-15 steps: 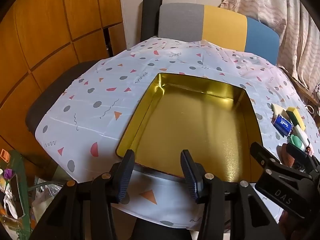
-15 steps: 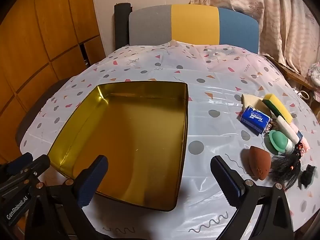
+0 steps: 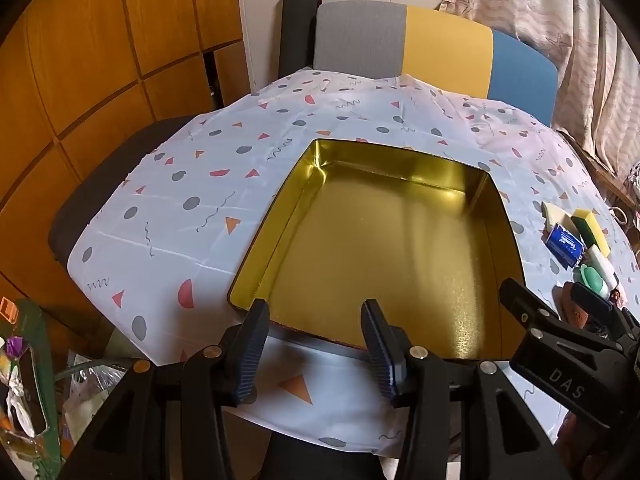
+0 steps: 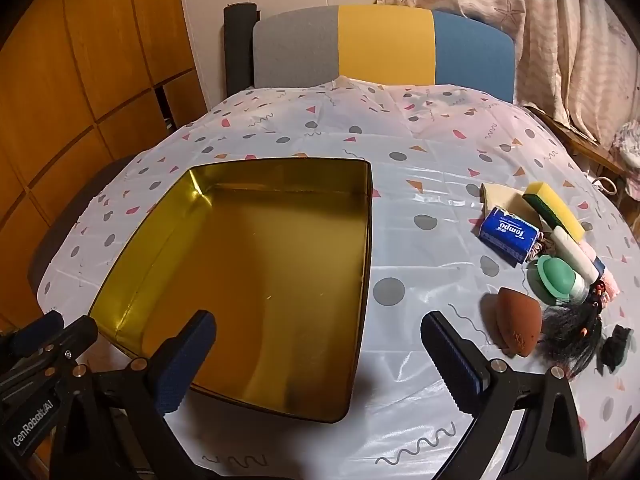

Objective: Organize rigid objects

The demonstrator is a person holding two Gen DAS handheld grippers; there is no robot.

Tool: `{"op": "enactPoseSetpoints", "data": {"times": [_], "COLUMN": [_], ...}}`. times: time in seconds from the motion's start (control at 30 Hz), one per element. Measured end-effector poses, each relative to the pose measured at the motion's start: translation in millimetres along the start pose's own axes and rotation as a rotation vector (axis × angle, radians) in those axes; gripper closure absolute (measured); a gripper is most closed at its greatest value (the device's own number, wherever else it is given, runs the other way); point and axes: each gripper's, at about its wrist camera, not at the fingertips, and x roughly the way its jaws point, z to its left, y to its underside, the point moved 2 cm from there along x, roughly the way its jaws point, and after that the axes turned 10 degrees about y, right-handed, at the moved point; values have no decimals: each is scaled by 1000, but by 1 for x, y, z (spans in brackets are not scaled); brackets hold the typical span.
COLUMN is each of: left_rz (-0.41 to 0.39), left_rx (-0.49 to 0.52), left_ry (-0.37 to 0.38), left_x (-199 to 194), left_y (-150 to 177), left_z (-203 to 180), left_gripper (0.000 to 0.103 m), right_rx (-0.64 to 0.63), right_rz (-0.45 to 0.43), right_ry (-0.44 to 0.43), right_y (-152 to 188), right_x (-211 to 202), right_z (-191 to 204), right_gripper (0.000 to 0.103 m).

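My right tool (image 4: 318,356) is spread wide and empty; my left tool (image 3: 316,344), half spread, holds nothing. The gold tin (image 4: 256,268) sits empty on the table (image 4: 420,248). I should start with the nearest brown sponge (image 4: 514,326), pinching across its width.

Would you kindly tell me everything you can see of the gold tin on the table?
The tin is a shallow rectangular tray with rounded corners, shiny gold metal inside with a low upright wall and a dark outer rim. It is empty, open-topped and lies flat on the patterned tablecloth, left of the small items. Nothing touches it except the cloth; both tools hover apart near its front edge.
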Motion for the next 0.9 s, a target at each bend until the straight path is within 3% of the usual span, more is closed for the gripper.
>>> {"op": "enactPoseSetpoints", "data": {"times": [0.9], "left_rz": [23], "left_rx": [-4], "left_ry": [12], "left_x": [4], "left_y": [0], "left_z": [3], "left_gripper": [55], "right_rx": [-3], "right_rz": [10], "right_ry": [12], "right_y": [-1], "right_x": [3], "right_z": [1], "right_gripper": [0]}}
